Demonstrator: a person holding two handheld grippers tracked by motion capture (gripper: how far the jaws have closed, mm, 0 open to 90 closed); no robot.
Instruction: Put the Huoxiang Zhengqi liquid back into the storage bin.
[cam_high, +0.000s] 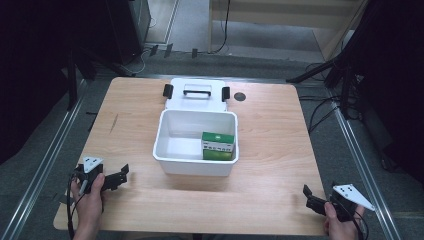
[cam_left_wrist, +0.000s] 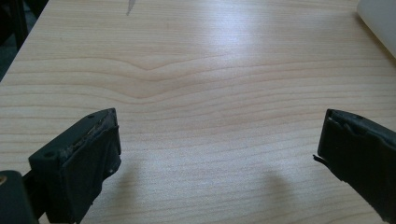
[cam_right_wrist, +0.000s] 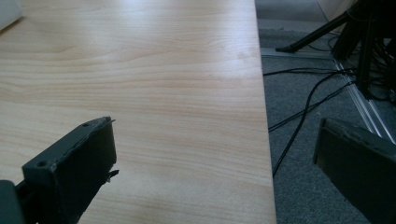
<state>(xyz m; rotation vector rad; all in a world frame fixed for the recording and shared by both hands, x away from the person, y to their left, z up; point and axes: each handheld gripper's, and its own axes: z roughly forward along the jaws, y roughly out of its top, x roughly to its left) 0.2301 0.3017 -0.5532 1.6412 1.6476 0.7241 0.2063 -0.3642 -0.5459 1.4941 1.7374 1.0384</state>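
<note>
Flanking white bin (cam_high: 170, 150), hand-held grippers

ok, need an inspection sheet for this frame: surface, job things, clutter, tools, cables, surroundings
Surface: wooden table, bare apart from a dark mark far left.
Job's things: open white bin at centre, green box inside at its right; white lid with handle lying behind the bin.
Clutter: small black disc right of the lid.
Tools: left tool open, at near left corner; right tool open, at near right edge, one jaw over the floor. Both hold nothing.
Cables: black cables on the floor, right of the table.
Surroundings: grey carpet, black stand legs, floor rails both sides.
</note>
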